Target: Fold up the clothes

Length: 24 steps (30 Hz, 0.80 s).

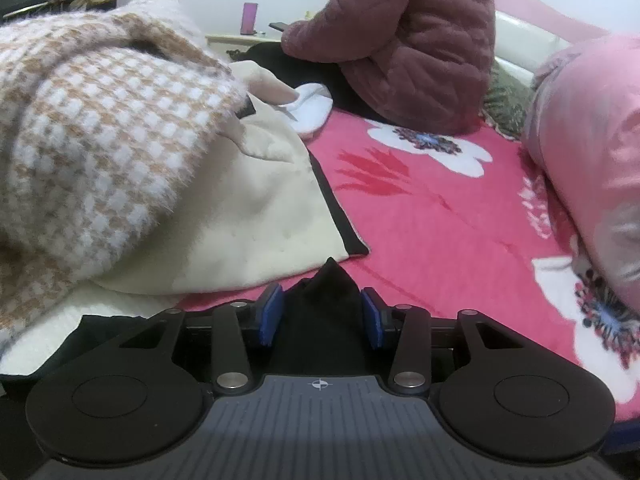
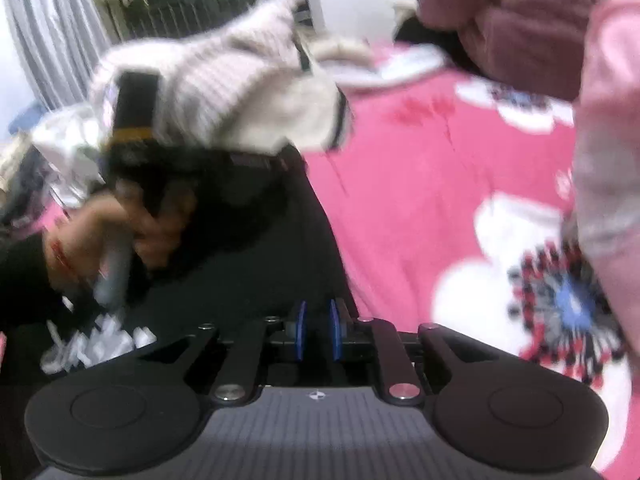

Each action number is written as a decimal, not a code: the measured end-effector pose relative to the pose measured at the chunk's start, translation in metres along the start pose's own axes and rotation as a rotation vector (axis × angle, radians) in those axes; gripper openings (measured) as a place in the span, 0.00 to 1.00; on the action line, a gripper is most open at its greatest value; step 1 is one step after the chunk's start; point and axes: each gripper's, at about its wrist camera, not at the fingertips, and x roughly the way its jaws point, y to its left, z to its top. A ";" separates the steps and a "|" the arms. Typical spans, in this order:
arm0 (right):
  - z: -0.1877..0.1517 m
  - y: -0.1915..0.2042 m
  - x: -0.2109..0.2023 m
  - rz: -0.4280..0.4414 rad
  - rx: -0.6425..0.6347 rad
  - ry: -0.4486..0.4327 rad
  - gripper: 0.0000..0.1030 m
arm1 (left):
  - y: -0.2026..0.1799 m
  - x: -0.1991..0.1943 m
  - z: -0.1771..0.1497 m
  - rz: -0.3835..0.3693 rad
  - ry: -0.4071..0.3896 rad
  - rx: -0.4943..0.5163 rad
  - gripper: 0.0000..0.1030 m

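Left tongs clamp bunched black garment; right tongs nearly closed.

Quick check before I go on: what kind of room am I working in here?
Most likely a bedroom: a pink floral blanket spread like a bed cover, a pink padded headboard behind, and a pile of clothes.

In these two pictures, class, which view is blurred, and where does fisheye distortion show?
Left wrist view: mostly sharp; the checked sweater and black cloth between the pads read clearly, with the frame edges bowed. Right wrist view: motion-smeared, worst over the hand, with dark lens corners.
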 end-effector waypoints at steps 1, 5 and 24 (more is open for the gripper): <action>0.005 0.006 0.001 0.020 -0.013 -0.013 0.15 | -0.001 -0.003 0.001 0.002 0.001 -0.003 0.42; 0.011 0.031 0.024 0.106 -0.078 0.053 0.16 | -0.002 -0.011 0.001 0.027 0.015 0.000 0.43; -0.023 0.096 -0.068 0.217 0.016 0.071 0.42 | 0.041 -0.186 -0.022 -0.009 -0.038 -0.262 0.58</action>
